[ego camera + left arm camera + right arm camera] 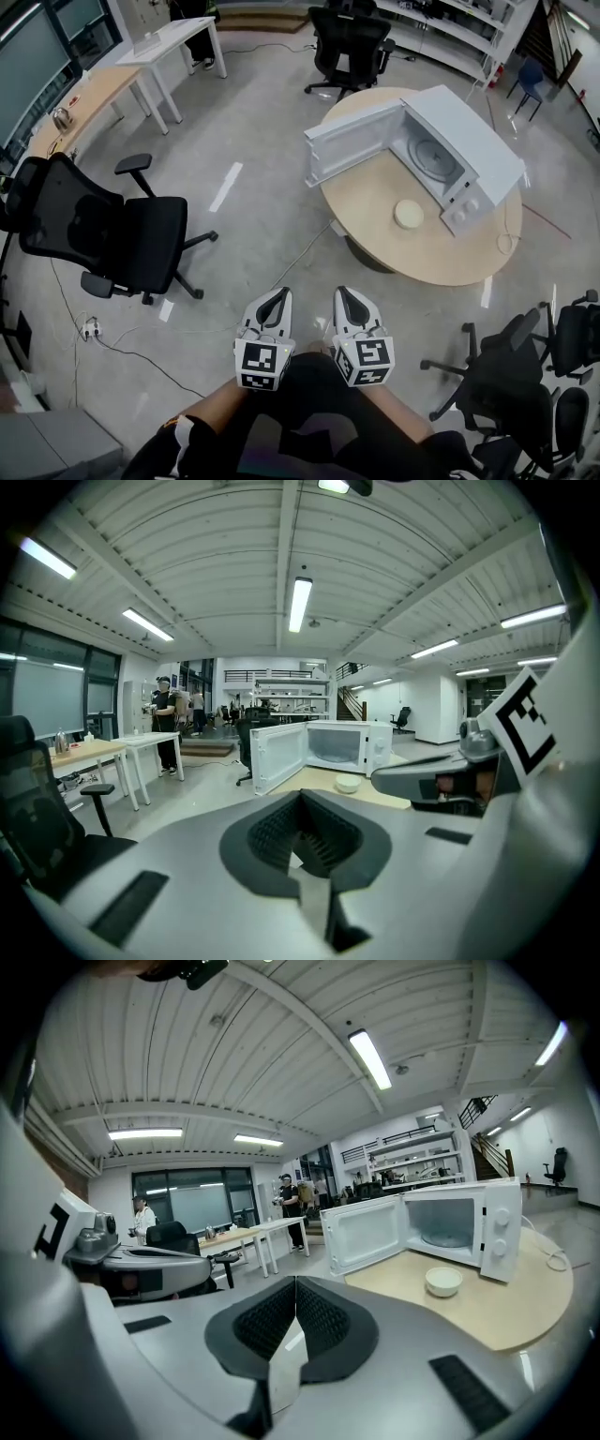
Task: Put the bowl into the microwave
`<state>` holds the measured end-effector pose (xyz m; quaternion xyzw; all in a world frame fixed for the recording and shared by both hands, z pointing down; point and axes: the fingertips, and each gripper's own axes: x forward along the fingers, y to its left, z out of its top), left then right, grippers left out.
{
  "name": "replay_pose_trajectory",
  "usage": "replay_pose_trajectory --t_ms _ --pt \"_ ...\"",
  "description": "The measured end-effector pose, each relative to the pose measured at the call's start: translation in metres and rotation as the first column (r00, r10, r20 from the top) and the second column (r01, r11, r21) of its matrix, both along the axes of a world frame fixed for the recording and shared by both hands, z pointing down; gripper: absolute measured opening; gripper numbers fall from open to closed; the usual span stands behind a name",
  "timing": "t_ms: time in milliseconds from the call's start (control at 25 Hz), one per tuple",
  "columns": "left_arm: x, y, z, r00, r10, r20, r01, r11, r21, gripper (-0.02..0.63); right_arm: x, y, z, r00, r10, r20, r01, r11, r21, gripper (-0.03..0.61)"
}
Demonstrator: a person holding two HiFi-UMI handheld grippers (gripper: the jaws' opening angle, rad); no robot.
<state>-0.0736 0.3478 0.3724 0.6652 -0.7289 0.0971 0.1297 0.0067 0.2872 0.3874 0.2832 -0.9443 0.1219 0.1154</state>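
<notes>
**Head view.** You hold the left gripper (274,305) and the right gripper (349,305) side by side, low and close to your body, above the floor. The bowl (409,214) stands upright near the middle of the round table (370,202), just beside the front of the microwave (469,141). The microwave door (352,141) is swung open over the table's left edge. The bowl is well apart from both grippers, ahead of them and to the right.

**Left gripper view.** The jaws are closed on each other, with nothing between them. The bowl (348,784) appears small, above and slightly right of the jaw line, on the table in front of the open microwave (342,745). The right gripper shows at the right edge.

**Right gripper view.** The jaws are closed pad to pad and empty. The bowl (442,1282) sits to the right of the jaw line, on the table (506,1316), below the open microwave cavity (450,1222) and clear of the jaws.
</notes>
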Motion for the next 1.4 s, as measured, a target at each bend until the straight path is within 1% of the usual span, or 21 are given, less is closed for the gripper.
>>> replay_pose_trajectory --t_ms 400,680,920,1200,1400 --pt "0.033 -0.032 -0.002 0.999 0.043 0.026 -0.043 0.999 -0.018 0.046 0.039 -0.032 -0.002 0.998 0.054 0.028 -0.053 0.998 -0.022 0.015" --pt "0.047 -0.040 -0.005 0.997 0.067 0.046 -0.066 0.998 -0.014 0.046 0.052 -0.040 -0.001 0.997 0.072 0.042 -0.071 0.997 -0.018 0.015" --pt "0.053 -0.055 0.002 0.994 0.107 0.028 -0.106 0.994 -0.031 0.046 0.059 -0.049 0.004 0.994 0.102 0.022 -0.102 0.994 -0.033 0.015" --pt "0.060 -0.100 0.009 0.983 0.182 0.010 -0.182 0.983 -0.037 0.046 0.073 -0.084 0.017 0.982 0.187 -0.007 -0.187 0.980 -0.063 0.015" --pt "0.055 -0.131 0.017 0.973 0.229 -0.004 -0.229 0.972 -0.053 0.046 0.066 -0.109 0.026 0.976 0.216 -0.026 -0.218 0.973 -0.078 0.015"
